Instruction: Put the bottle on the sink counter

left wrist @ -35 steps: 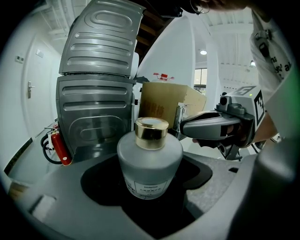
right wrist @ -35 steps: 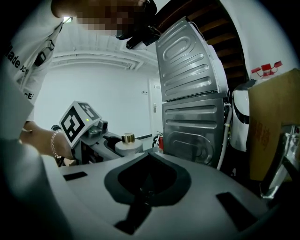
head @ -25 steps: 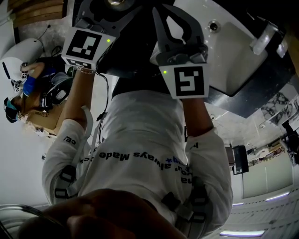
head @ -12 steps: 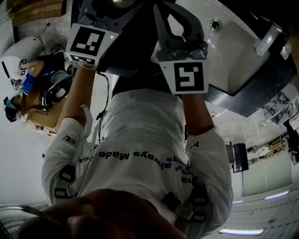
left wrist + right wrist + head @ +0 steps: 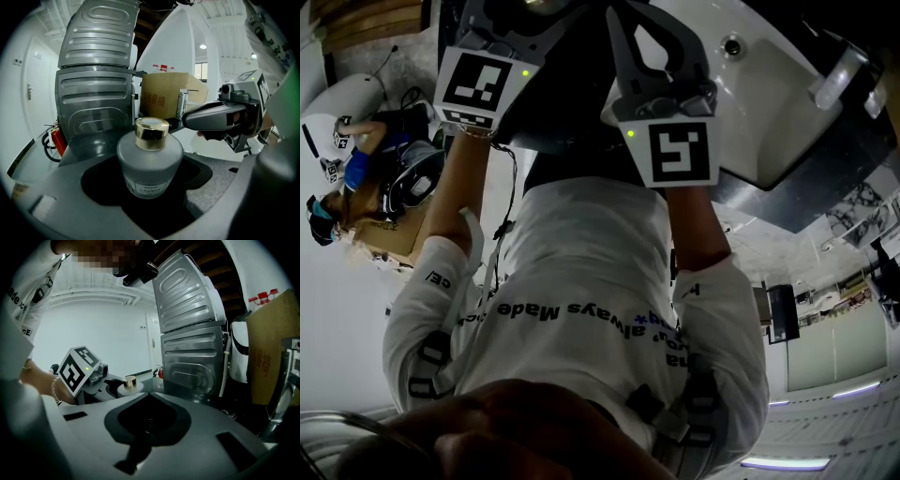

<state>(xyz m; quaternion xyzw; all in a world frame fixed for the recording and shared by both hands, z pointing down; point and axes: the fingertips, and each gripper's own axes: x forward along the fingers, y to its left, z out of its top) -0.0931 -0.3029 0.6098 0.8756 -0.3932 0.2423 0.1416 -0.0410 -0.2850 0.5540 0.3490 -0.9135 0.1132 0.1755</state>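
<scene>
A frosted grey bottle (image 5: 149, 161) with a gold cap stands upright between the jaws of my left gripper (image 5: 150, 206), which is shut on it. In the right gripper view the same bottle (image 5: 127, 383) shows at the left, beside the left gripper's marker cube (image 5: 77, 369). My right gripper (image 5: 147, 425) has its jaws closed with nothing between them. In the head view both grippers are raised at the top: the left gripper (image 5: 502, 37) is partly cut off, and the right gripper (image 5: 652, 47) is near the white sink basin (image 5: 769, 103). The bottle is hidden in that view.
A chrome faucet (image 5: 836, 77) and a dark counter edge (image 5: 853, 159) lie by the basin. Ribbed steel panels (image 5: 93, 93), a cardboard box (image 5: 164, 96) and a red fire extinguisher (image 5: 57, 140) stand ahead. Bags and gear (image 5: 403, 178) lie at left.
Both grippers have drifted slightly upward in the head view. The left stays shut on the bottle and the right stays shut.
</scene>
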